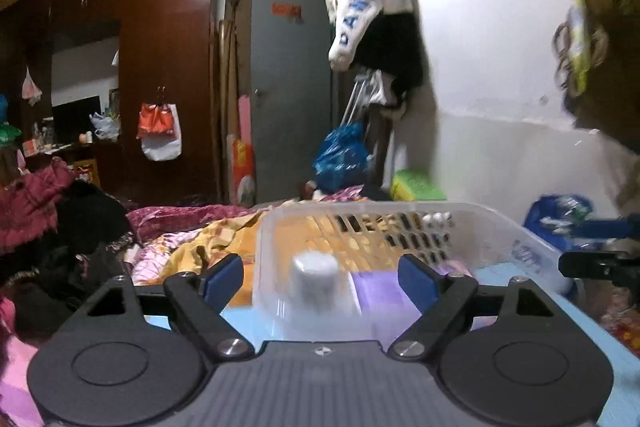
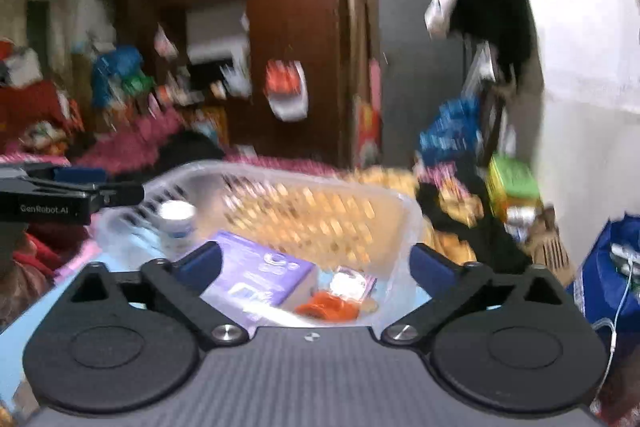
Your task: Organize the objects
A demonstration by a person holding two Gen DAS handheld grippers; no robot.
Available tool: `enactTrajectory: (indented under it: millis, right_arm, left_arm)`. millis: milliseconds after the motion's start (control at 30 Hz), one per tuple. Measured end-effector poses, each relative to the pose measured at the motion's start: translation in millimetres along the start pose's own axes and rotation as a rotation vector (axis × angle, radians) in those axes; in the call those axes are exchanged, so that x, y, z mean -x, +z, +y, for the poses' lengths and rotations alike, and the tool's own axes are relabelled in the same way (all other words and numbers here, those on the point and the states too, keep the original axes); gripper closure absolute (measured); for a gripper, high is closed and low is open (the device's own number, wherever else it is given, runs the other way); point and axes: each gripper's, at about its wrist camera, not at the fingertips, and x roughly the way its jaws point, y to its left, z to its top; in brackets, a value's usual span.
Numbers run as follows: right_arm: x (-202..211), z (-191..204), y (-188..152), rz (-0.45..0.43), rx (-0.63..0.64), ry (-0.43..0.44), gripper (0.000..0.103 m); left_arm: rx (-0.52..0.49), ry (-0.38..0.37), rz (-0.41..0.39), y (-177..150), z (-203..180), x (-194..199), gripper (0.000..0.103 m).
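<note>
A clear plastic basket (image 1: 496,227) stands on a light blue surface (image 1: 600,339), close in front of both grippers. It holds a white jar (image 1: 314,283) and a purple box (image 1: 380,293). In the right wrist view the basket (image 2: 404,211) holds the white jar (image 2: 176,217), the purple box (image 2: 256,277), an orange item (image 2: 328,307) and a small packet (image 2: 352,281). My left gripper (image 1: 320,279) is open and empty at the basket's near wall. My right gripper (image 2: 316,265) is open and empty over the basket's near side. The left gripper also shows at the left edge of the right wrist view (image 2: 112,193).
A bed with orange and pink bedding (image 1: 192,239) lies beyond the basket. A dark wardrobe (image 1: 168,67) and grey door (image 1: 292,87) stand behind. A blue bag (image 2: 604,275) sits to the right. A green box (image 1: 416,185) lies by the white wall.
</note>
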Motion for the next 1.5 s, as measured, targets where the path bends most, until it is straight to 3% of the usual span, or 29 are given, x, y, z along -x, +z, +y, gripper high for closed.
enactTrajectory:
  millis: [133,267,367,500,733,800,900,1167,1367,1433,1500]
  right_arm:
    - [39,-5,-42,-0.065,-0.054,0.091,0.000]
    - [30,10,-83,-0.003,-0.025,0.151,0.001]
    - [15,21,-96,0.038,-0.013,0.159,0.023]
    - [1,31,-98,0.070,-0.007,0.196,0.033]
    - [-2,50,-97,0.084,0.042,0.233,0.033]
    - [-7,54,-96,0.101,0.059,0.234,0.040]
    - [-12,55,-95,0.124,0.053,0.255,0.049]
    - [-10,55,-99,0.145,0.085,0.252,0.055]
    - [-10,55,-101,0.149,0.096,0.252,0.056]
    - [-9,55,-102,0.150,0.097,0.251,0.056]
    - [-10,56,-102,0.150,0.103,0.249,0.057]
  left_arm:
    - [0.006,-0.036,0.035,-46,3,16,0.009]
    - [-0.005,-0.018,0.129,-64,8,-12,0.013]
    - [0.073,-0.072,0.184,-65,21,-26,0.020]
    - [0.096,-0.118,0.213,-64,25,-37,0.024]
    - [0.099,-0.226,0.251,-63,22,-49,0.027]
    - [0.093,-0.254,0.258,-63,22,-50,0.027]
    - [0.080,-0.275,0.273,-63,18,-54,0.027]
    - [0.060,-0.306,0.276,-64,8,-53,0.029]
    - [0.065,-0.335,0.306,-64,-1,-60,0.049]
    - [0.061,-0.347,0.311,-63,-6,-60,0.067]
    - [0.052,-0.358,0.311,-62,-12,-59,0.070]
